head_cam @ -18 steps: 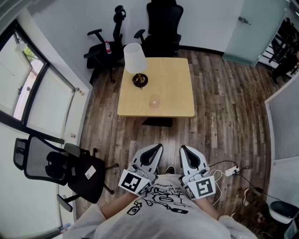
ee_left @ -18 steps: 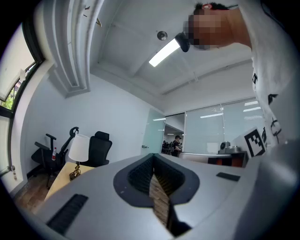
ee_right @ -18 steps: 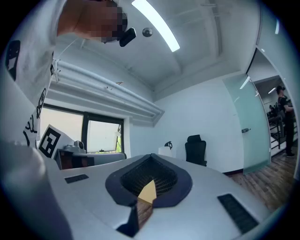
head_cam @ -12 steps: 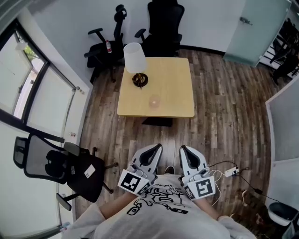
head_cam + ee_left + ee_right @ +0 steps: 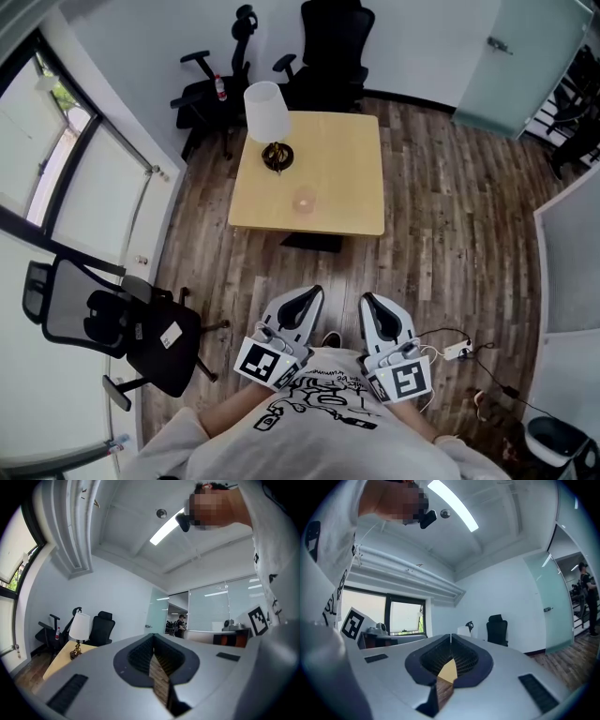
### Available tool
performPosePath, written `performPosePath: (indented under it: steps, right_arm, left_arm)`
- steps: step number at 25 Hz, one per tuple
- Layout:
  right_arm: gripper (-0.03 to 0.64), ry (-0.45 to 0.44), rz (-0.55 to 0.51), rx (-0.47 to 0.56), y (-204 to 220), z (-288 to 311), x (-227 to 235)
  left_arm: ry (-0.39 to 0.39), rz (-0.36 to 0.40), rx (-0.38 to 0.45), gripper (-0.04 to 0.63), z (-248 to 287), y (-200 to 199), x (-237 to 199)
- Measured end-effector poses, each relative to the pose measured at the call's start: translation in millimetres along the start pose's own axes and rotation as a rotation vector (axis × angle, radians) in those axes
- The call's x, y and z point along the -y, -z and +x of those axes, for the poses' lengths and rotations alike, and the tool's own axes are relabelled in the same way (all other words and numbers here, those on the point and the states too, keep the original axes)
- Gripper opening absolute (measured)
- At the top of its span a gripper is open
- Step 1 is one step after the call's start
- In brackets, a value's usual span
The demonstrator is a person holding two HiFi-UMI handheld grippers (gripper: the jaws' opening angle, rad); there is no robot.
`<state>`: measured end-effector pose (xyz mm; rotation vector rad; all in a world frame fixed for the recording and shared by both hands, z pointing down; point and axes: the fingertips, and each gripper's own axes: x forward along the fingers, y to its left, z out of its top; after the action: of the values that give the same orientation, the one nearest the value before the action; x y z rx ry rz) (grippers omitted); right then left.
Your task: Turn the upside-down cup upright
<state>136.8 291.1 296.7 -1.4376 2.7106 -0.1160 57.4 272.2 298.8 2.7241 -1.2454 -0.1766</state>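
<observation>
- Judged step: the approach had hardly started. The person stood well back from the wooden counter.
- The left tool and right tool were both fully closed on nothing, held level near the chest.
- The clear cup sat on the counter, near a table lamp. It was too small to show any contents.
- The next move called for stepping up and opening one tool around the cup.

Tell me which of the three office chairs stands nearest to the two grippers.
The mesh-backed chair beside the window, on the near side of the table. The other two chairs stand beyond it, against the wall.
</observation>
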Motion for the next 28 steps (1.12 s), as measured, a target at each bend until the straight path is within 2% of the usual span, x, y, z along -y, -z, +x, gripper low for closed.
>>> performPosePath:
  steps: [7, 12, 20, 28]
  right_arm:
    - [0.025, -0.041, -0.002, -0.004, 0.4, 8.7, 2.8]
    - [0.025, -0.053, -0.006, -0.016, 5.6, 29.7, -0.7]
    - [0.025, -0.040, -0.019, -0.037, 15.6, 92.4, 3.1]
    - [0.025, -0.027, -0.031, -0.046, 16.5, 183.4, 15.0]
  left_arm:
    - [-0.052, 0.001, 0.004, 0.008, 0.7, -2.2, -11.8]
    - [-0.055, 0.000, 0.003, 0.009, 3.1, -3.3, -27.3]
    - [-0.043, -0.023, -0.007, 0.008, 24.8, -4.0, -92.3]
    - [-0.008, -0.035, -0.018, 0.008, 63.4, -16.6, -174.5]
